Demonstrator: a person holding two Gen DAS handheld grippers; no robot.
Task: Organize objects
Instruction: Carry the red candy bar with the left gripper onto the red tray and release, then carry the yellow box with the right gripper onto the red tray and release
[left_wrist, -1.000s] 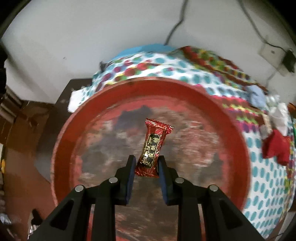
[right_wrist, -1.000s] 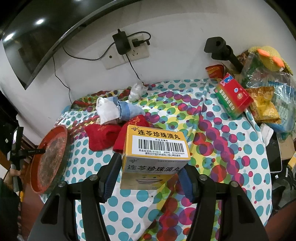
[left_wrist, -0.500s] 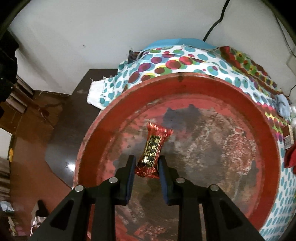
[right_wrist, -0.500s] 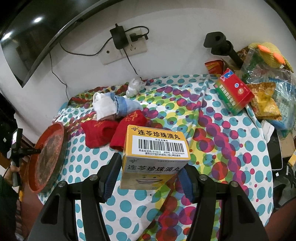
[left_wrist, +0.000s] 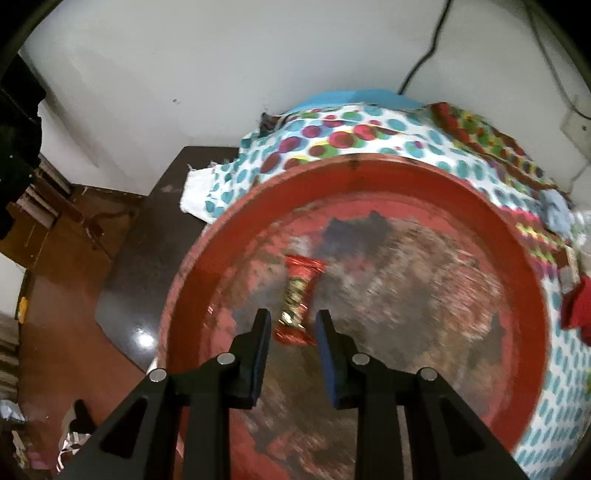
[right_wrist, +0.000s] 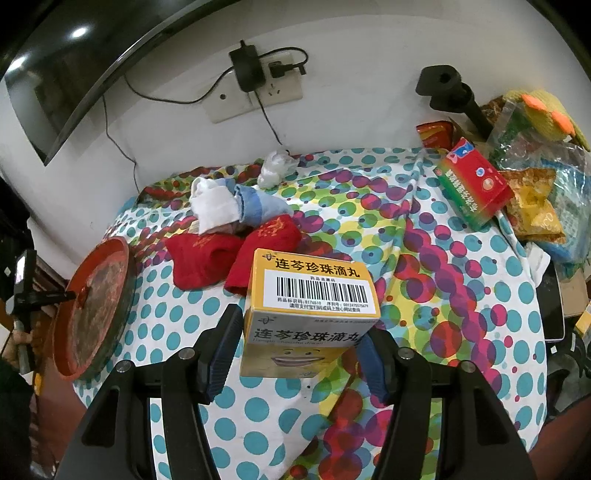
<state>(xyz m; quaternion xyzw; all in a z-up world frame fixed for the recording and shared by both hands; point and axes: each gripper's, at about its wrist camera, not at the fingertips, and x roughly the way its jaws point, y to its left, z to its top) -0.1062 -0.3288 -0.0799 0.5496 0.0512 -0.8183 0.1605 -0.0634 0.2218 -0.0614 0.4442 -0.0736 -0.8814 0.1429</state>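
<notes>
Left wrist: candy lengthwise, upward.

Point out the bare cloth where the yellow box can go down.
Free: the dotted cloth between the red socks and the red-and-green box, and the near strip between the red tray and the yellow box. Crowded: the snack bags far right, and the socks and rags by the wall.

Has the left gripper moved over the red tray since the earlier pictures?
Yes. The left gripper has shifted toward the red tray's left rim, candy between its jaws.
</notes>
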